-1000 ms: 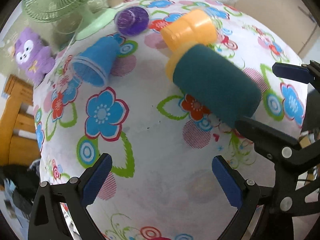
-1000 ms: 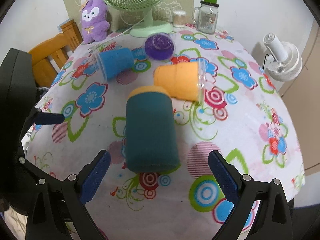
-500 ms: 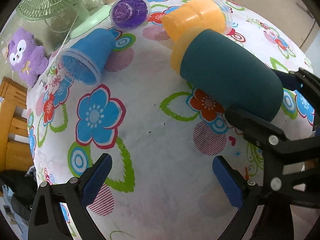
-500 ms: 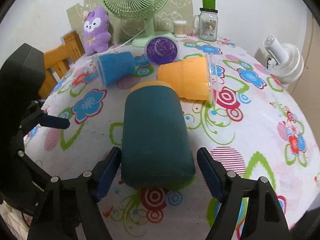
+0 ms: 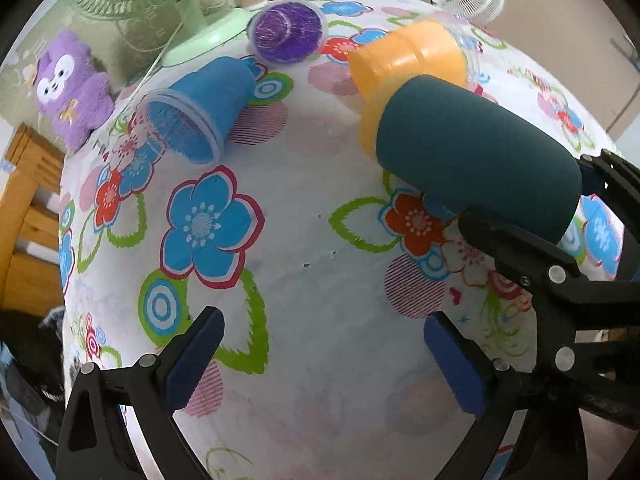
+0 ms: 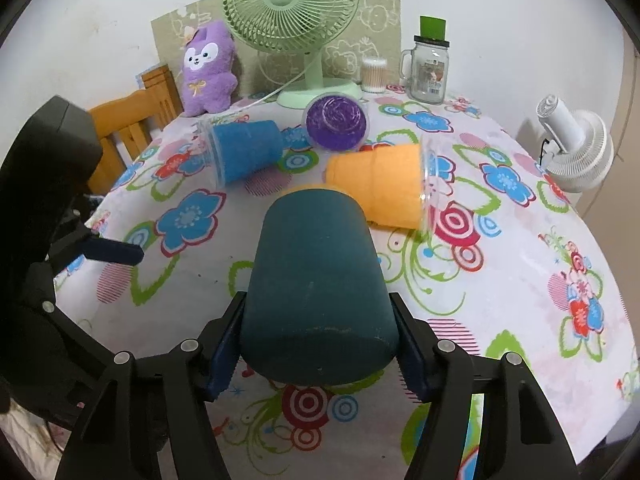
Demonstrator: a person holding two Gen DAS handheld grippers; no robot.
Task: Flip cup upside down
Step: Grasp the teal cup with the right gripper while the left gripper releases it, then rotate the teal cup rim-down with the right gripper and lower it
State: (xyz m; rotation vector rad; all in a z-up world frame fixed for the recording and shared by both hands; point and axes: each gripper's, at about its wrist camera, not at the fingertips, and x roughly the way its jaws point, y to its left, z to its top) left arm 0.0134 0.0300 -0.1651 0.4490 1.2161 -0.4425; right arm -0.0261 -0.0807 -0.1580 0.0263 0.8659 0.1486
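Observation:
A dark teal cup (image 6: pixel 316 292) with a yellow rim lies on its side on the flowered tablecloth (image 6: pixel 500 280), base toward the right wrist camera. My right gripper (image 6: pixel 316 344) is shut on the cup near its base, one pad on each side. In the left wrist view the cup (image 5: pixel 472 152) lies at the right, with the right gripper's black arm (image 5: pixel 560 280) clamped on it. My left gripper (image 5: pixel 324 360) is open and empty over the cloth, left of the cup.
An orange cup (image 6: pixel 380 184), a blue cup (image 6: pixel 244 152) and a purple cup (image 6: pixel 336 122) lie on their sides behind the teal cup. A green fan (image 6: pixel 292 20), purple plush (image 6: pixel 208 68), glass jar (image 6: pixel 430 68) and white fan (image 6: pixel 576 152) stand at the back.
My right gripper has moved forward and closed its fingers onto the teal cup, which was lying free between open fingers before. The left gripper has stayed open, shifting slightly.

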